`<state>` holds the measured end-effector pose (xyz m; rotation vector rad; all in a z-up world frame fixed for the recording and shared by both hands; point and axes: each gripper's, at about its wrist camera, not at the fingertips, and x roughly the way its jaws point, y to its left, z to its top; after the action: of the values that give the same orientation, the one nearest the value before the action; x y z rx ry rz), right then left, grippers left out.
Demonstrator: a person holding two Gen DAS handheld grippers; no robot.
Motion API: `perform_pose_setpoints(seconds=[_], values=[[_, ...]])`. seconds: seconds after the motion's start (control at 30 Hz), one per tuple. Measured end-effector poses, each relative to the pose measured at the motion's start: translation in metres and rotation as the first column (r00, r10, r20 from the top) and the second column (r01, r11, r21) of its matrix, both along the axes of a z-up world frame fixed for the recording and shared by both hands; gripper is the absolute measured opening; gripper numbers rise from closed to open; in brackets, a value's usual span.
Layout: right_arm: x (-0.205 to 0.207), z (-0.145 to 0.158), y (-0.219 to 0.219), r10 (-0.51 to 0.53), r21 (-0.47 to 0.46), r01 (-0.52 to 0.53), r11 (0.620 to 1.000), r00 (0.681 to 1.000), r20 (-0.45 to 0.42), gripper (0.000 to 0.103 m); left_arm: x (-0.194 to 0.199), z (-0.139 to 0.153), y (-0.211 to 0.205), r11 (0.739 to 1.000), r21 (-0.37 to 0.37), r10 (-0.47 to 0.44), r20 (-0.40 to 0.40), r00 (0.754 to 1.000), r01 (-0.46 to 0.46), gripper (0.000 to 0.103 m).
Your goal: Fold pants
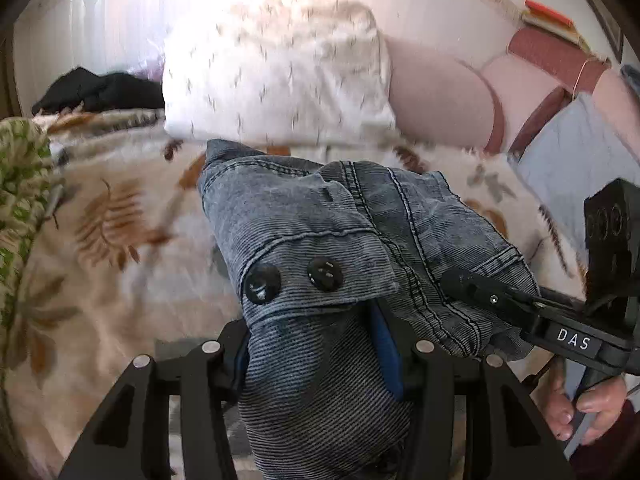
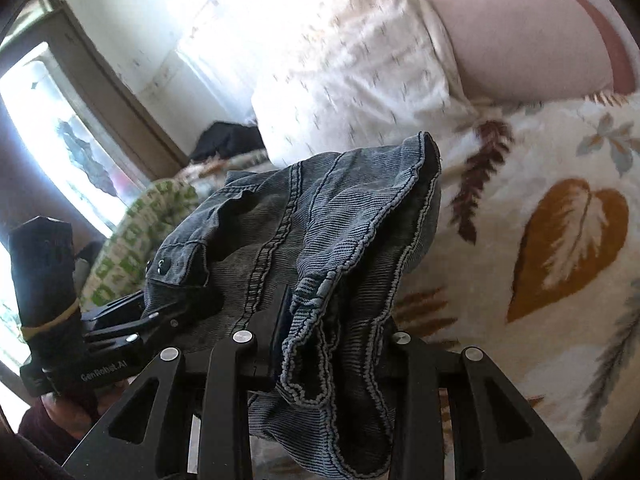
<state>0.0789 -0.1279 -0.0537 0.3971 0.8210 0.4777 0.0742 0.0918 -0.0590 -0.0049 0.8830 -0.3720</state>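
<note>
Grey-blue denim pants (image 1: 320, 240) with two black buttons (image 1: 294, 278) on the waistband hang bunched between both grippers, lifted above the bed. My left gripper (image 1: 320, 344) is shut on the waistband just below the buttons; cloth hides its fingertips. My right gripper (image 2: 320, 320) is shut on a bunched seamed edge of the pants (image 2: 320, 240). The right gripper also shows in the left wrist view (image 1: 480, 292), clamped on the pants' right side. The left gripper shows in the right wrist view (image 2: 160, 316), at the buttoned corner.
A leaf-print blanket (image 1: 120, 240) covers the bed below. A white pillow (image 1: 276, 76) and a pink bolster (image 1: 440, 100) lie at the far end. A black garment (image 1: 100, 92) lies far left, a green patterned cloth (image 1: 20, 184) at the left edge. A window (image 2: 60, 140) stands beyond.
</note>
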Motion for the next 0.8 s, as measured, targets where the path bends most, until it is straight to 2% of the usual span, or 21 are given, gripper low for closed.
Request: perform_pose_setpoints(seconds=[0.1,0.2,0.23,0.27,0.33,0.37,0.5,0.6,0.67,0.8], values=[[0.003,-0.019,0.003,-0.010,-0.026,0.009,1.000,0.998,-0.057,0.029,0.000,-0.019,-0.005,0.999,0.034,0.012,0.000,1.000,-0.012,0.057],[0.004,-0.029,0.004,-0.016,-0.034,0.013,0.999,0.996,-0.084,0.035,-0.010,-0.022,-0.008,0.996,0.080,0.023,0.062,0.998,-0.028,0.072],[0.004,-0.031,0.004,-0.018,-0.041,0.014,0.999,0.995,-0.101,0.042,-0.013,-0.021,-0.007,0.993,0.105,0.046,0.078,0.996,-0.054,0.083],[0.005,-0.034,0.004,-0.021,-0.046,0.015,0.999,0.992,-0.127,0.052,-0.016,-0.018,-0.007,0.989,0.126,0.059,0.096,0.994,-0.071,0.086],[0.003,-0.037,-0.001,-0.043,-0.037,0.038,0.999,0.987,-0.158,0.063,-0.025,-0.009,-0.005,0.985,0.149,0.063,0.121,0.991,-0.081,0.087],[-0.001,-0.034,-0.005,-0.051,-0.029,0.047,0.998,0.988,-0.149,0.063,-0.032,-0.004,-0.004,0.982,0.165,0.074,0.134,0.988,-0.095,0.091],[-0.027,-0.005,-0.019,-0.106,-0.072,0.101,0.992,0.992,-0.074,0.067,-0.068,0.026,0.005,0.956,0.234,0.118,0.241,0.963,-0.176,0.102],[-0.067,0.029,-0.028,-0.166,-0.149,0.176,0.973,0.983,0.073,0.070,-0.100,0.053,0.014,0.942,0.240,0.154,0.316,0.936,-0.235,0.103],[-0.095,0.049,-0.029,-0.183,-0.185,0.215,0.959,0.968,0.173,0.077,-0.119,0.072,0.019,0.930,0.244,0.178,0.352,0.919,-0.273,0.103],[-0.158,0.085,-0.031,-0.230,-0.180,0.300,0.937,0.915,0.331,0.079,-0.154,0.101,0.031,0.919,0.207,0.234,0.397,0.888,-0.335,0.103]])
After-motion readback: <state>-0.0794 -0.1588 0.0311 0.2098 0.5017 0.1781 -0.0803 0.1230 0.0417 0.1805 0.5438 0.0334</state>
